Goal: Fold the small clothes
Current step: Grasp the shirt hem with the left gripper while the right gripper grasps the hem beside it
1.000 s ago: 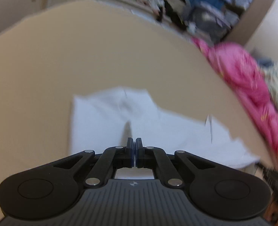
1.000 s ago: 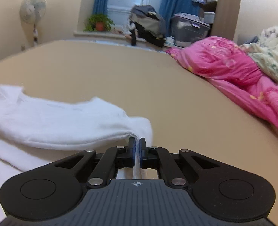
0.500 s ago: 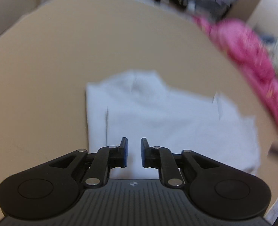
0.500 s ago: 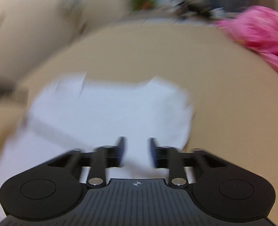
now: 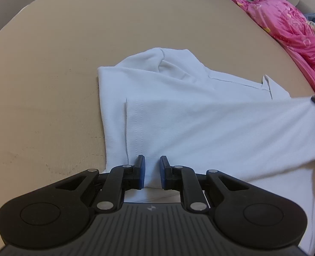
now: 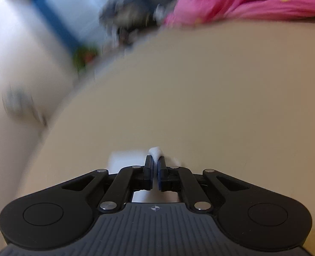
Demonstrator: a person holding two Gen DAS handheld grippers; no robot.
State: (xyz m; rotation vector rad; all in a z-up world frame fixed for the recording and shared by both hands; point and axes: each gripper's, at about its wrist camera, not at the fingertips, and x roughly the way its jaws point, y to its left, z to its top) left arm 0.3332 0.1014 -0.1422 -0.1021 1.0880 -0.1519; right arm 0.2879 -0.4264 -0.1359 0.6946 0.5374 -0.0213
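A white garment point(image 5: 200, 115) lies partly folded on the beige bed surface point(image 5: 50, 64). My left gripper point(image 5: 150, 171) is open over the garment's near left edge, with cloth showing between its jaws but not pinched. My right gripper point(image 6: 155, 167) is shut on a corner of the white garment point(image 6: 155, 151), which pokes out above the fingertips. In the left wrist view the garment's right corner point(image 5: 306, 104) is lifted toward a dark gripper tip at the frame's right edge. The right wrist view is motion-blurred.
A pink quilt point(image 5: 285, 21) lies along the far right of the bed and also shows in the right wrist view point(image 6: 242, 0). Blurred clutter and blue curtains point(image 6: 57, 15) stand beyond the bed's far edge.
Both grippers let go of the garment about half a second ago. The right gripper has since swung right and shut on a garment corner, lifting it. The left stays open, slightly lower.
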